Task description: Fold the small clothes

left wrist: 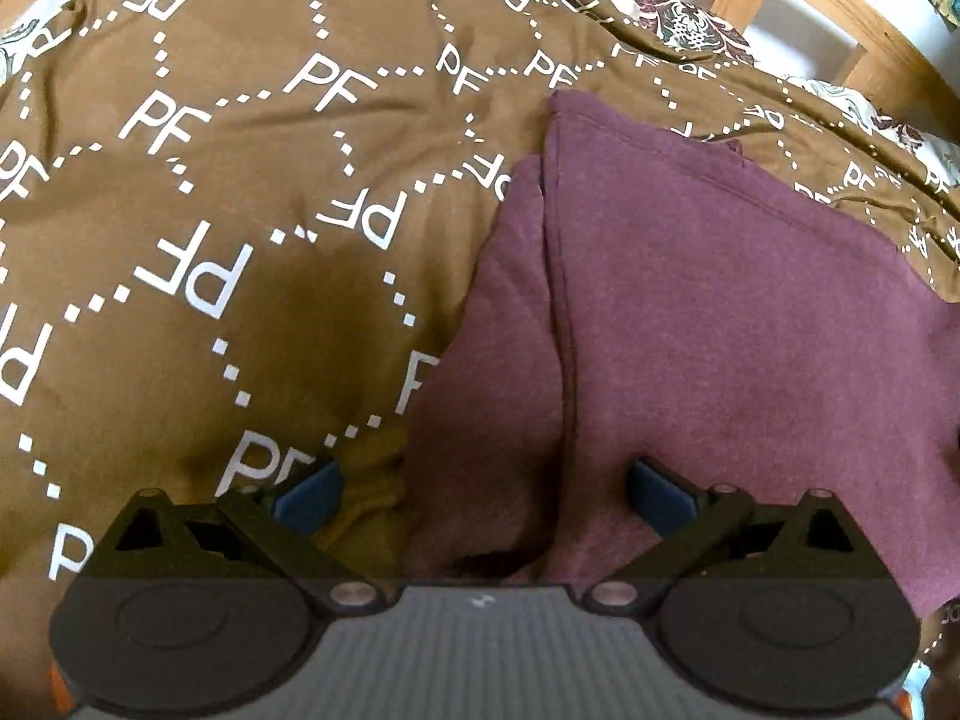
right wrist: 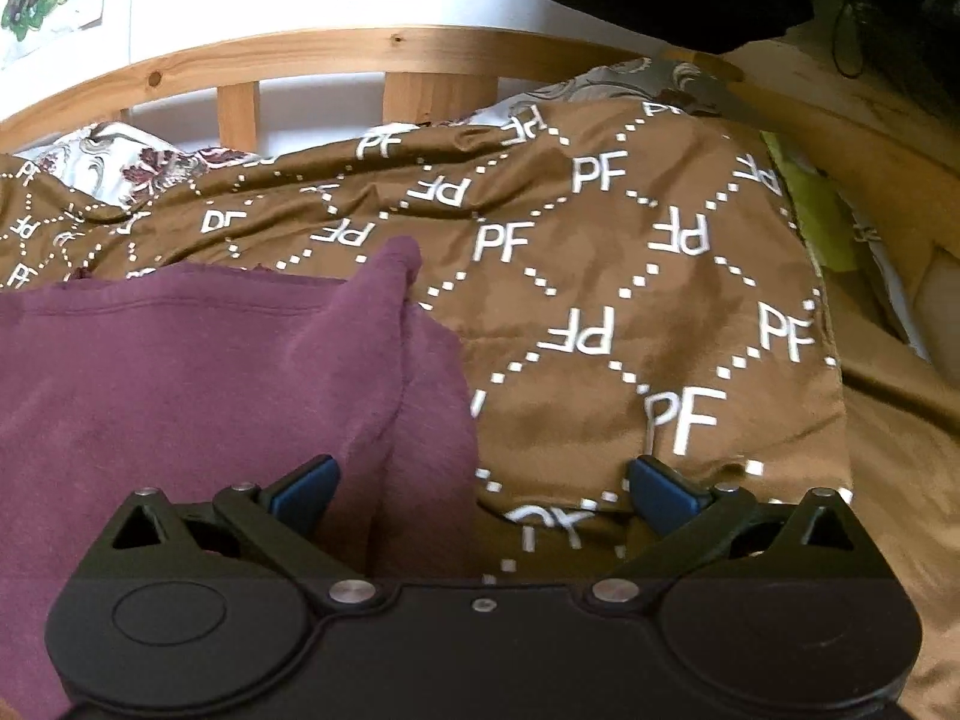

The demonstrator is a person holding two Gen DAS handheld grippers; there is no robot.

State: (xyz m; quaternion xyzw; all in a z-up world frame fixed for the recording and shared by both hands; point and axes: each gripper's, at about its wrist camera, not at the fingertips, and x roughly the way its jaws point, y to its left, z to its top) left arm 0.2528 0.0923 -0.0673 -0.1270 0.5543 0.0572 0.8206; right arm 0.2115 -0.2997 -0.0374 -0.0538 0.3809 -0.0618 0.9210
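A maroon garment (left wrist: 708,324) lies partly folded on a brown bedspread (left wrist: 240,240) printed with white "PF" letters. In the left wrist view its left edge runs down the middle and a folded flap overlaps it. My left gripper (left wrist: 485,495) is open, its blue pads straddling the garment's near left edge, holding nothing. In the right wrist view the garment (right wrist: 180,378) fills the left side, with a raised fold at its right edge. My right gripper (right wrist: 483,492) is open over the garment's near right edge and the bedspread (right wrist: 660,300), holding nothing.
A wooden bed rail (right wrist: 336,54) with slats runs along the far side, in front of a white wall. A floral sheet (right wrist: 138,162) shows under the bedspread's far edge. A green cloth (right wrist: 816,210) and tan bedding (right wrist: 900,480) lie at the right.
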